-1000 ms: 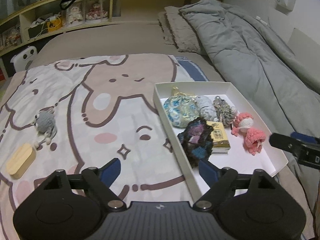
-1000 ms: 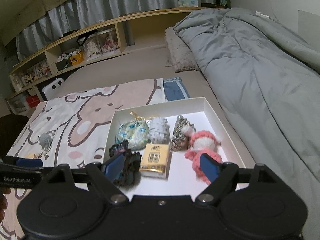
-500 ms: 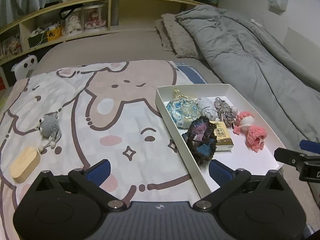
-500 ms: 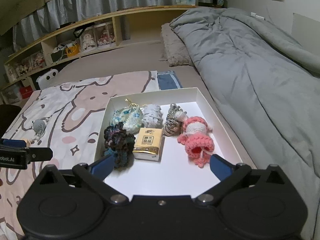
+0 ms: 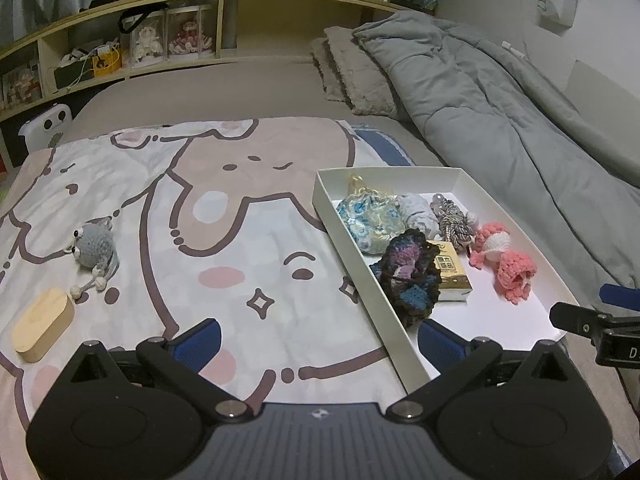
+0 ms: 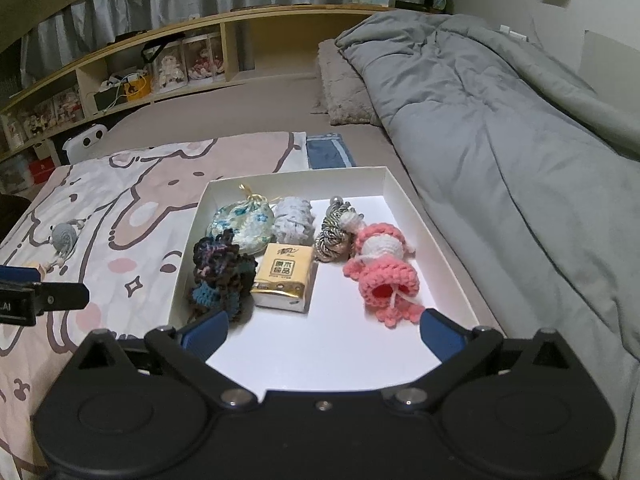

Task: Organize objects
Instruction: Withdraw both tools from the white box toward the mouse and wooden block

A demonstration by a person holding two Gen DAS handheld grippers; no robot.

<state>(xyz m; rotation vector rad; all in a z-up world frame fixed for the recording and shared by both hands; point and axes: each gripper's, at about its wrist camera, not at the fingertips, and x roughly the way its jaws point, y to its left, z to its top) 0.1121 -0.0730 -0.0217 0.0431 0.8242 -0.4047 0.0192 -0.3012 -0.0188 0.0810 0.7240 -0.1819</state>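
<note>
A dark purple-and-blue crocheted yarn piece (image 5: pixel 408 276) lies inside the shallow white cardboard box (image 5: pixel 352 248) on the bed, just ahead of the empty, spread-apart left tongs (image 5: pixel 318 340) and right tongs (image 6: pixel 322 328).

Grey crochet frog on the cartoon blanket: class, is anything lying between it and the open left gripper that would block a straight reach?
Nothing visible does. The grey crochet frog lies on open blanket, ahead and left of the left gripper. The wooden case sits nearer but further left, off the line. The white tray is to the right.
</note>
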